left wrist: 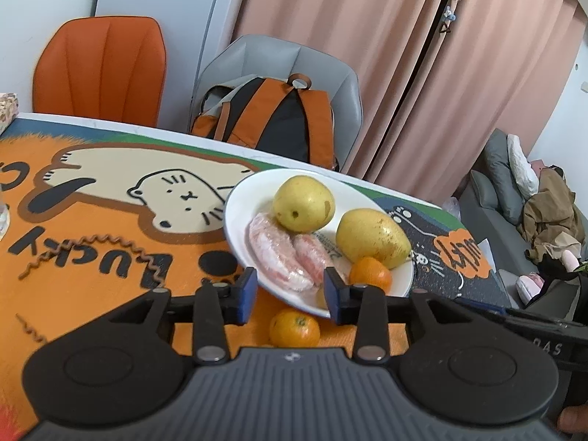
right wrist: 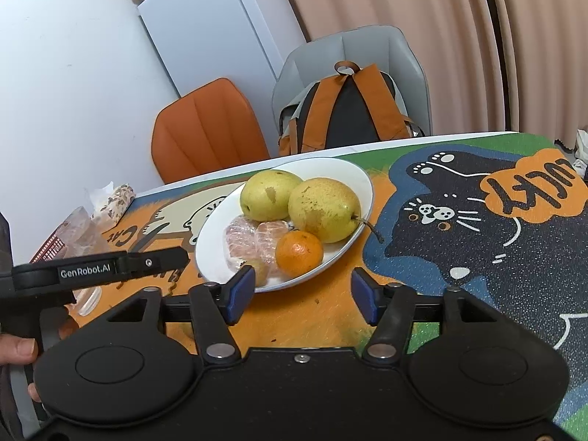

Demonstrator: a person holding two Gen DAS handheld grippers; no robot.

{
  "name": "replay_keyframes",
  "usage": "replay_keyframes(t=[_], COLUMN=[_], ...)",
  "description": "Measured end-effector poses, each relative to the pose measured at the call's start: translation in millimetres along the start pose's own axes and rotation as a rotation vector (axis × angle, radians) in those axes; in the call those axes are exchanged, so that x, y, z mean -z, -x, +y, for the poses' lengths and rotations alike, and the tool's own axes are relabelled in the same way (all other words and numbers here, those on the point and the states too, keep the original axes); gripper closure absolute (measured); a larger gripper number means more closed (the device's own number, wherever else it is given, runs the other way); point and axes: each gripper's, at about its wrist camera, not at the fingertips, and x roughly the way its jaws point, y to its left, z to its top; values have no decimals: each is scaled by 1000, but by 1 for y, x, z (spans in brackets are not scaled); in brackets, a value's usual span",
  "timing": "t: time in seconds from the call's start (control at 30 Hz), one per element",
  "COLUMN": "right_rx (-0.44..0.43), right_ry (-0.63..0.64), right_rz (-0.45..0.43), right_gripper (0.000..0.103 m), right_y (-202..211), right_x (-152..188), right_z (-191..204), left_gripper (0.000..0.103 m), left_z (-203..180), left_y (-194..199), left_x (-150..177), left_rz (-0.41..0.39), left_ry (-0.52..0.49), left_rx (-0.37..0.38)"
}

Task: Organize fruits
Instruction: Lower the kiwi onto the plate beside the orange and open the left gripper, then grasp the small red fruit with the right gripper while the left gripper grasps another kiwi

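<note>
Fruit sits mostly on the white plate (right wrist: pixel 362 180), which rests on the cat-print table mat (right wrist: pixel 477 242) in front of me. Going by size: two yellow-green pears (right wrist: pixel 323 209) lie side by side at the far part of the plate, two pink pieces wrapped in clear film (right wrist: pixel 253 239) lie nearer me, then one small orange (right wrist: pixel 299 253), and a little yellowish fruit (right wrist: pixel 259 270) at the near rim that I cannot identify. A second orange (left wrist: pixel 294 329) is still on the mat, just off the plate's near edge.

I judge the step in hand is gathering that stray orange. My left gripper (left wrist: pixel 290 296) hangs just above it with jaws partly open and nothing between them. My right gripper (right wrist: pixel 301 296) is open wider, also empty, poised over bare mat just short of the plate.

Next, I think, my left jaws must drop around the orange, close gently, then lift it onto the plate's free space.
</note>
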Motion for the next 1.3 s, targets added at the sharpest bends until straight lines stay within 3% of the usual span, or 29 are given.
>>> replay_keyframes(t=[0.27, 0.47, 0.97, 1.13, 1.3], right_rx=[10, 23, 36, 32, 33], right_ry=[13, 1, -10, -12, -6], right_rz=[-15, -21, -1, 3, 6], right_gripper=[25, 18, 16, 16, 16], right_y=[11, 19, 27, 30, 33], right_x=[7, 11, 32, 39, 45], right_z=[9, 11, 17, 18, 18], left_gripper=[28, 19, 19, 23, 34], left_z=[4, 11, 16, 16, 14], left_y=[16, 24, 37, 38, 40], left_x=[11, 17, 33, 40, 47], left_rz=[-9, -7, -5, 6, 15], left_ry=[4, 15, -2, -14, -32], left_rx=[-39, -50, -12, -10, -6])
